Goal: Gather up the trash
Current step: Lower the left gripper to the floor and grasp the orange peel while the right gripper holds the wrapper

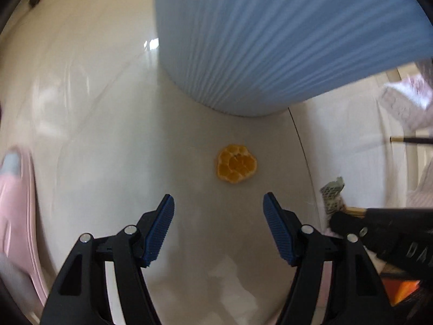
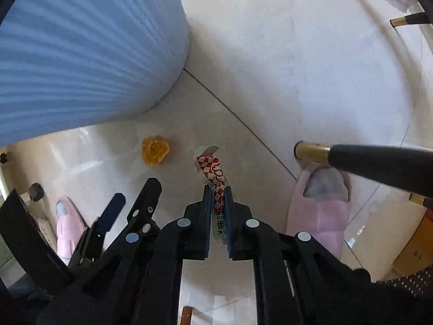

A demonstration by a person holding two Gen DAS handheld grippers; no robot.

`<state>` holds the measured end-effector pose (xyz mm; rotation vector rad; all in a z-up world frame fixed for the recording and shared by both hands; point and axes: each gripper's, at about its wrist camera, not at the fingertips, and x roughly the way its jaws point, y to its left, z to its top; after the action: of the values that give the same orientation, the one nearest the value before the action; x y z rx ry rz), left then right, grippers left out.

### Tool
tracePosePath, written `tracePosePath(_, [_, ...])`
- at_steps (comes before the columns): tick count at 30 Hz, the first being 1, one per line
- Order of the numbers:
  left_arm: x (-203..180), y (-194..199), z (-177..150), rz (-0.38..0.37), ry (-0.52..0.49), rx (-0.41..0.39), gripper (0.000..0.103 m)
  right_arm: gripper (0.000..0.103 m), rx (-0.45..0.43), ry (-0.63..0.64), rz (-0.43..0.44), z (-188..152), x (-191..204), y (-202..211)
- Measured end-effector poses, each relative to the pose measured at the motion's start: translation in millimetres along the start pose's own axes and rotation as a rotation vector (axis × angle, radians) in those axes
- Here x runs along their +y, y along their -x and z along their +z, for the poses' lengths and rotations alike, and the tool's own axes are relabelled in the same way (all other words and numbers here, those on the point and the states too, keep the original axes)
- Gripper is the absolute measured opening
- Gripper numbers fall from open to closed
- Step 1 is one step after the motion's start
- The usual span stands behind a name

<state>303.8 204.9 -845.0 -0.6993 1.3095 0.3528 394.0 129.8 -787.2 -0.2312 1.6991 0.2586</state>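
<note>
An orange peel [image 1: 236, 164] lies on the pale tiled floor, just ahead of my left gripper [image 1: 218, 206], which is open with nothing between its blue pads. The peel [image 2: 155, 150] also shows in the right wrist view, left of the packet. My right gripper [image 2: 217, 191] is shut on a red-and-white checked sauce packet [image 2: 213, 174], whose torn top sticks out past the fingertips. The packet's silver back [image 1: 332, 195] appears at the right of the left wrist view. A ribbed blue trash bin [image 1: 270, 40] stands just beyond the peel; its wall [image 2: 81, 54] fills the upper left of the right wrist view.
A pink slipper [image 1: 16, 203] is at the far left of the left wrist view. Two pink slippers [image 2: 322, 208] [image 2: 67, 224] flank the grippers on the floor. Black furniture legs with brass tips [image 2: 314, 152] reach in from the right. A wooden box [image 2: 416, 246] stands at the lower right.
</note>
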Motion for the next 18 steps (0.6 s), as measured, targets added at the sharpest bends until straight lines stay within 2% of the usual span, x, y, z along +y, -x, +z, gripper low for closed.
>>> tracePosePath(3, [-1.1, -9.9, 6.3, -0.001, -0.035, -0.020, 0.066, 0.008, -0.005, 0.022, -0.015, 6.1, -1.8, -7.7])
tracePosePath(6, [-3.0, -18.6, 8.6, 0.017, -0.076, -0.034, 0.066, 0.008, 0.005, -0.028, 0.004, 8.5, -13.1, -13.9])
tracePosePath(10, [-5.3, -21.3, 11.4, 0.015, -0.110, -0.055, 0.066, 0.008, -0.008, -0.023, -0.006, 12.1, -14.7, -17.8])
tracePosePath(15, [-17.7, -26.2, 14.0, 0.025, -0.225, -0.091, 0.065, 0.008, -0.010, -0.030, -0.001, 7.6, -15.6, -18.8])
tracePosePath(17, [-18.3, -24.8, 17.6, 0.041, -0.256, -0.105, 0.038, 0.008, -0.013, -0.036, 0.004, 4.8, -15.6, -18.9])
tracePosePath(18, [-17.3, -23.9, 19.3, 0.034, -0.255, -0.099, 0.038, 0.008, -0.012, -0.037, 0.007, 3.4, -15.7, -19.1])
